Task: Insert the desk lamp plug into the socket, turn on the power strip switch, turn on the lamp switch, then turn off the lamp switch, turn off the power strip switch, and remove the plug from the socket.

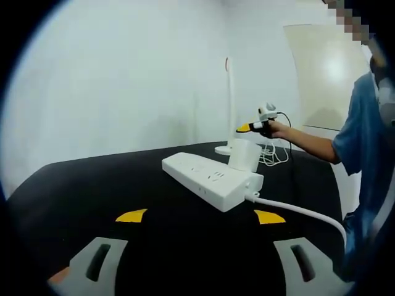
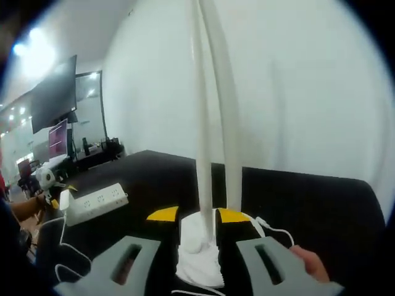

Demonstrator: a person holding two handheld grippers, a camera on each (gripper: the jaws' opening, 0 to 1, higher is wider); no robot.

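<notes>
Left gripper: jaws spread wide, holding nothing, low over the black table; the white power strip lies just ahead, adapter plug seated in it. Right gripper: jaws apart, flanking the lamp stem above the white lamp base; contact cannot be determined.

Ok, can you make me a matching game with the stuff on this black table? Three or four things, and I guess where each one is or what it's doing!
Things:
1. power strip
2. plug
3. lamp base
4. right gripper

Places or states:
A. standing in a socket at one end of the strip
B. lying flat on the black table, with a white cord running off one end
C. its yellow tips sit on either side of the lamp's pole
D. round and white, sitting on the table under the pole

Pairs: 1-B, 2-A, 3-D, 4-C
</notes>
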